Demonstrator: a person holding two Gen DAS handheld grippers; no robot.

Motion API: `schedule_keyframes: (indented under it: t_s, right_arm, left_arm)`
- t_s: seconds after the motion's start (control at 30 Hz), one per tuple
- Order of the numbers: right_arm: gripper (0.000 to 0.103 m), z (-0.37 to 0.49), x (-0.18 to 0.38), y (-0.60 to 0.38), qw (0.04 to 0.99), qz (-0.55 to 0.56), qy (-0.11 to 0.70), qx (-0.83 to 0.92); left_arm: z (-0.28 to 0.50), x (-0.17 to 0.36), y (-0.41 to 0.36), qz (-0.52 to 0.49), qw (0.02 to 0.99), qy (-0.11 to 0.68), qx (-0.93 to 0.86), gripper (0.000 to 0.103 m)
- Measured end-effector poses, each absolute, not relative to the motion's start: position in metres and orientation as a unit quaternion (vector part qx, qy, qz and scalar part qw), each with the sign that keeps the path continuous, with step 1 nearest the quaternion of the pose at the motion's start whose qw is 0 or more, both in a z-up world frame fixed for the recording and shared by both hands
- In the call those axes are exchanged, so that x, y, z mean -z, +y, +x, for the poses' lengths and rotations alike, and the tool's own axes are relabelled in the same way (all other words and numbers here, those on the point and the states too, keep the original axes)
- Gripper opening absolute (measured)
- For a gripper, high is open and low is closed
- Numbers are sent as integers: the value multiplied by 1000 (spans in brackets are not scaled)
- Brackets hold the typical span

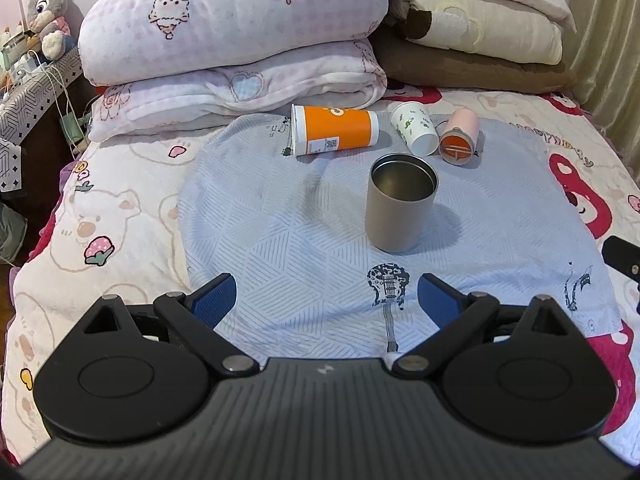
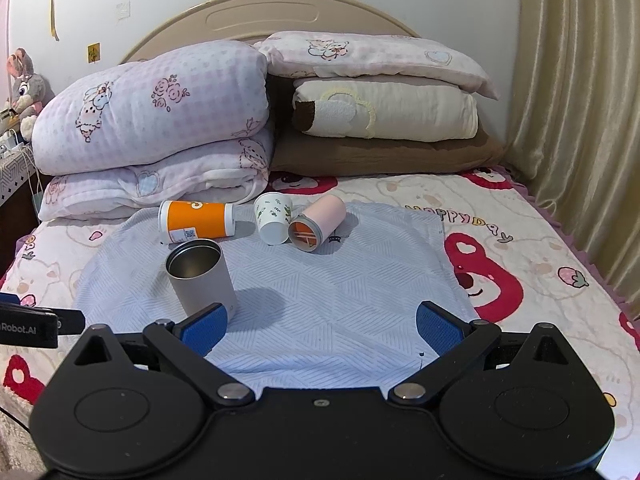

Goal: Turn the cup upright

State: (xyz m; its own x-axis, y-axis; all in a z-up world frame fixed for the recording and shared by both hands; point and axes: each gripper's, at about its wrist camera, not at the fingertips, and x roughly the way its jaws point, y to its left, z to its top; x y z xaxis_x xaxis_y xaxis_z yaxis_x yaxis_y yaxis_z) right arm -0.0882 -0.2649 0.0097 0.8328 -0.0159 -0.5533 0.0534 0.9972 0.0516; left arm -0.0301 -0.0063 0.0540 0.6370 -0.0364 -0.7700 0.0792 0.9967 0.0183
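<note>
A grey metal cup [image 1: 401,201] stands upright, mouth up, on a light blue cloth [image 1: 280,240]; it also shows in the right wrist view [image 2: 202,276]. Behind it lie three cups on their sides: an orange one [image 1: 335,129] [image 2: 197,221], a white patterned paper one [image 1: 415,128] [image 2: 273,218] and a pink one [image 1: 460,136] [image 2: 318,222]. My left gripper [image 1: 326,300] is open and empty, in front of the grey cup. My right gripper [image 2: 320,326] is open and empty, its left finger [image 2: 204,326] just in front of the grey cup.
Folded pink quilts [image 2: 152,136] and stacked pillows [image 2: 384,112] stand behind the cups. A curtain [image 2: 580,120] hangs at the right. A bedside table [image 1: 32,80] with cables and a plush rabbit [image 1: 44,8] is at the left. The bedsheet [image 2: 520,260] surrounds the cloth.
</note>
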Motion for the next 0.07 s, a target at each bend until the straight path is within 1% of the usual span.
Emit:
schedule_keyframes:
  t_s: [0.07]
  right_arm:
    - [102,-89,-10,-266,957,32,288,18]
  left_arm:
    - [-32,-56,-7,26,907,420,34,98]
